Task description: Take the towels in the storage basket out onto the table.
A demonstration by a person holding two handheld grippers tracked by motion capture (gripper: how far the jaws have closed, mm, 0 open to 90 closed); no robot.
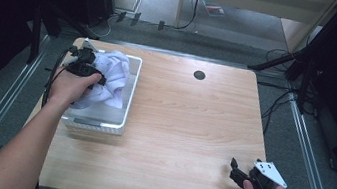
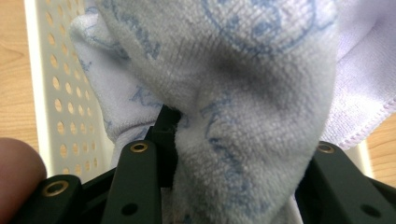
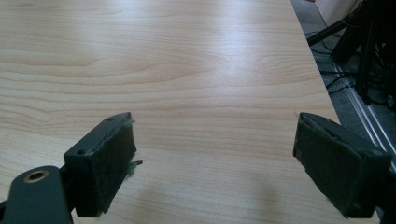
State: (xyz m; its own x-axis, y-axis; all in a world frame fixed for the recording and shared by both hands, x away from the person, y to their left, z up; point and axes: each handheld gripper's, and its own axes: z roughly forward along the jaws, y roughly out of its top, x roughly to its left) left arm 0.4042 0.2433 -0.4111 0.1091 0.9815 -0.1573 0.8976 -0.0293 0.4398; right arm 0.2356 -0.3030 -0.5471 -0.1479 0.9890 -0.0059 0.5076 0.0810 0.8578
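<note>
A pale lilac towel (image 1: 114,77) with blue print bulges out of a white perforated basket (image 1: 125,113) at the table's left side. My left gripper (image 1: 86,66) is shut on a thick fold of that towel (image 2: 243,84), which bunches between its two black jaws and hides the pads. The gripper (image 2: 237,161) holds the fold above the basket floor (image 2: 51,84). My right gripper (image 1: 236,173) rests near the table's front right corner. Its fingers stand wide apart with only bare wood between them (image 3: 215,158).
The wooden table (image 1: 187,122) has a small dark round hole (image 1: 199,75) near its far edge. Past the table's right edge, cables and dark stands (image 3: 359,46) lie on the grey floor. A metal rail (image 1: 313,161) runs along each side.
</note>
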